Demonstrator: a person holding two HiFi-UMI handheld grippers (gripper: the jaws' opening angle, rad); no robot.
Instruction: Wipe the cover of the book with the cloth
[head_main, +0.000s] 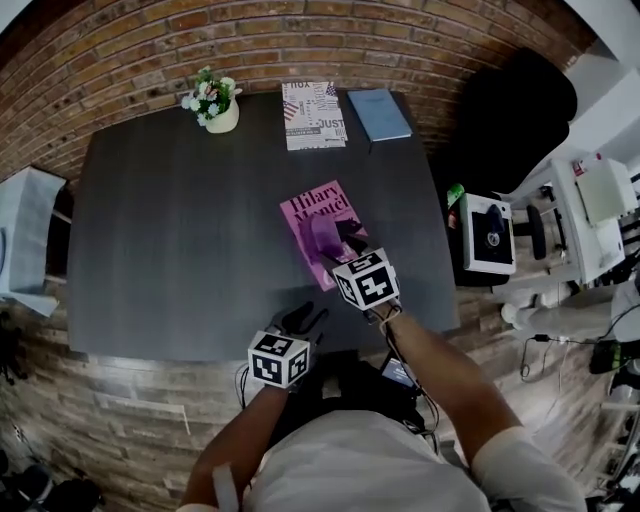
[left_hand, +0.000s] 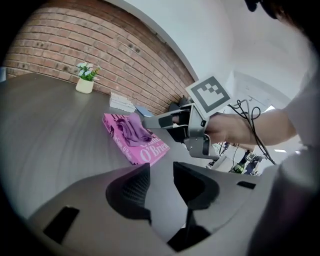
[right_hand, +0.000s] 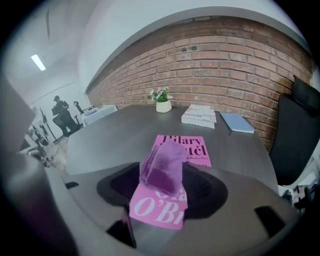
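A pink book (head_main: 312, 207) lies flat on the dark table (head_main: 180, 240), right of centre. A bunched purple cloth (head_main: 326, 236) rests on its cover. My right gripper (head_main: 341, 243) hangs over the book's near half, jaws wide apart, with the cloth (right_hand: 162, 169) standing loose between them; the pads do not press it. The right gripper view shows the book (right_hand: 186, 146) running away from the jaws (right_hand: 162, 192). My left gripper (head_main: 305, 319) is at the table's front edge, open and empty (left_hand: 162, 182). From there I see the book (left_hand: 151, 150), the cloth (left_hand: 135, 129) and the right gripper (left_hand: 156, 120).
At the table's far edge stand a small pot of flowers (head_main: 216, 104), a stack of magazines (head_main: 314, 116) and a blue notebook (head_main: 378, 113). A black chair (head_main: 512, 110) and a white machine (head_main: 490, 236) stand to the right. A brick wall runs behind.
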